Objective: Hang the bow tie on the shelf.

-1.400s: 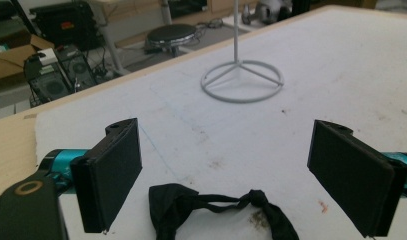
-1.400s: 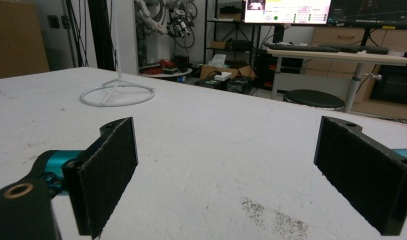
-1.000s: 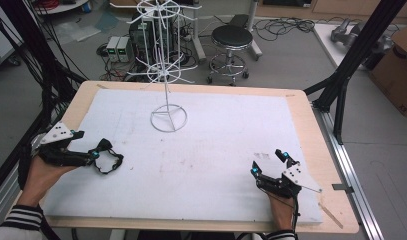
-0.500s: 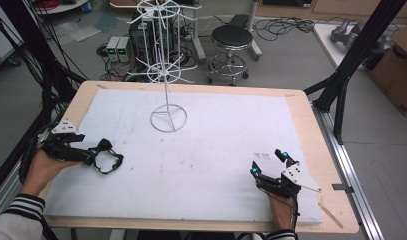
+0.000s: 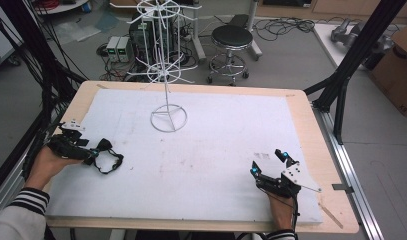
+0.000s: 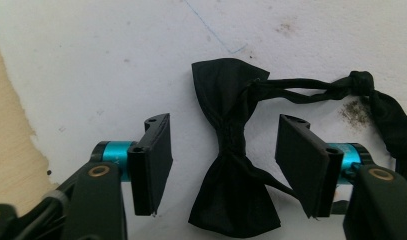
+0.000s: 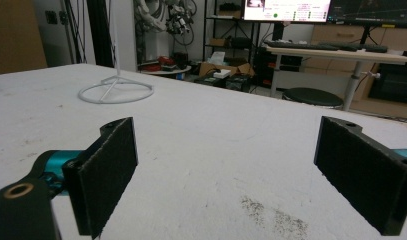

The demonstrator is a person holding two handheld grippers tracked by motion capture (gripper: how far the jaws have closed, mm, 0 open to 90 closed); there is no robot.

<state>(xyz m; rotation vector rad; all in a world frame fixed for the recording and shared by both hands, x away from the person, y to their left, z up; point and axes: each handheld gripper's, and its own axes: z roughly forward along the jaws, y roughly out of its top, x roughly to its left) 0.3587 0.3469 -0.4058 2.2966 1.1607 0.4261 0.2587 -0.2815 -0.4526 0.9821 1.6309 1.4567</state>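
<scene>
Two hand-held grippers on the white surface (image 5: 216,150); left hand-held gripper (image 5: 93,152) sits near the left edge, held in the person's left hand (image 5: 48,162), striped sleeve (image 5: 21,212) behind it; its jaws are spread apart and released, nothing clamped; black bow tie (image 6: 231,150) lies flat on the surface between the two jaw pads, knot roughly midway, neither pad touching it as far as the left gripper view shows; pads (image 6: 153,165) stand on either side of the tie with a gap each side; tie's strap (image 6: 311,90) runs off from the knot past the right-hand pad, knotted further along, and loops on the surface just ahead of the hand-held gripper in the high view (image 5: 110,161); right hand-held gripper (image 5: 271,165) rests near the front right of the surface, held by the right hand (image 5: 282,212); its jaws are wide apart and released, bare surface between them; white wire stand (image 5: 167,85) stands upright well ahead of both hand-held grippers, ring base (image 7: 116,92) on the surface, ahead-left in the right gripper view; black stool (image 5: 231,42) on the floor beyond the surface.
</scene>
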